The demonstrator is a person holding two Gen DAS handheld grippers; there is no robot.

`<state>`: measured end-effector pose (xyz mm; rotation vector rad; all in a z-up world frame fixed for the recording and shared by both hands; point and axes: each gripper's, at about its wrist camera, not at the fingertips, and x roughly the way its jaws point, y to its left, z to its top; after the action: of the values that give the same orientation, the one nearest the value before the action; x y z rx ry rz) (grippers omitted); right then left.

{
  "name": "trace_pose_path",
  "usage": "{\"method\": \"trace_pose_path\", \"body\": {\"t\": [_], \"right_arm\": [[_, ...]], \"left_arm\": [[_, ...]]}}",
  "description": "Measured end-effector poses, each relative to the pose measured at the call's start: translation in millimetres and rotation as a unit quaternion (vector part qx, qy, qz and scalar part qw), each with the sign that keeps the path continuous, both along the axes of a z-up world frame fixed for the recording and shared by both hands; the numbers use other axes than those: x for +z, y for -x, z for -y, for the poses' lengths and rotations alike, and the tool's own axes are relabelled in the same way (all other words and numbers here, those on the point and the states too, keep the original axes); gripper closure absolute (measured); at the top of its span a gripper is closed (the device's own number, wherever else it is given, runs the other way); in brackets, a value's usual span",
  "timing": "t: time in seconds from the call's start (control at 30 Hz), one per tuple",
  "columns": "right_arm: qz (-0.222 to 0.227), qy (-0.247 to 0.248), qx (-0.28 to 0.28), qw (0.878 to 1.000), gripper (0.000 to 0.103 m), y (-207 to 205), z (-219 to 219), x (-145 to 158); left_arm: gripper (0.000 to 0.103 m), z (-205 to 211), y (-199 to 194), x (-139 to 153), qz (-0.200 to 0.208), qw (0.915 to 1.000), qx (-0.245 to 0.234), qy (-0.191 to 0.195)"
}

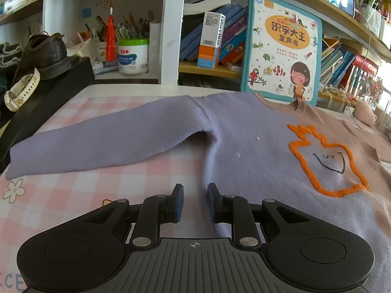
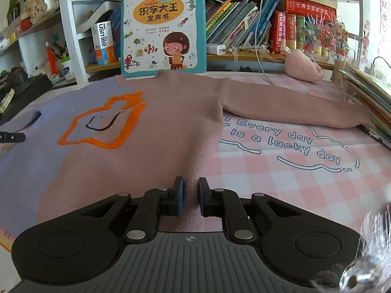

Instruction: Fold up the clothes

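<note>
A small sweater lies flat and face up on a pink checked cloth, lilac on its left half (image 1: 254, 151) and pink on its right half (image 2: 171, 112), with an orange outline motif on the chest. Its lilac sleeve (image 1: 97, 141) stretches out left and its pink sleeve (image 2: 293, 107) stretches out right. My left gripper (image 1: 195, 202) is open, jaws a small way apart, at the lower left side edge of the sweater. My right gripper (image 2: 190, 196) is open with a narrow gap, over the lower right side edge. Neither holds fabric.
A children's book (image 1: 281, 48) leans upright behind the collar. Bookshelves (image 2: 256, 26) run along the back. A black box with a shoe (image 1: 46, 53) stands at the left. A pink pouch (image 2: 303, 68) and stacked books (image 2: 371, 92) sit at the right.
</note>
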<state>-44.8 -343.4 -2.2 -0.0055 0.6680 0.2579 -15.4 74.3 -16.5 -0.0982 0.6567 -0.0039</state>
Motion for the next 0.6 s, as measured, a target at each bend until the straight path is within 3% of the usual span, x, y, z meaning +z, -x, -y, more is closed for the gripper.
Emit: {"method": "trace_pose_path", "body": {"t": [0.1,0.33,0.5,0.6], "right_arm": [[0.001,0.011,0.003,1.000,0.091,1.3,-3.4,0.5],[0.006,0.023,0.003,1.000,0.091,1.0,-7.5,0.3],[0.005,0.013,0.001,1.000,0.091,-0.9,-4.5,-0.5],[0.007,0.014,0.001,1.000,0.091,-2.3,-5.5,-1.3]], "left_arm": [[0.097,2.6,3.9,-0.9,0.003,0.9999,-0.014,0.001],[0.098,-2.7,7.1,-0.2,0.007,0.9998,-0.010,0.018],[0.103,-4.6,11.1,-0.2,0.003,0.9999,0.011,-0.003],[0.103,-10.9,14.0,0.8,0.002,0.9999,0.011,0.011]]}}
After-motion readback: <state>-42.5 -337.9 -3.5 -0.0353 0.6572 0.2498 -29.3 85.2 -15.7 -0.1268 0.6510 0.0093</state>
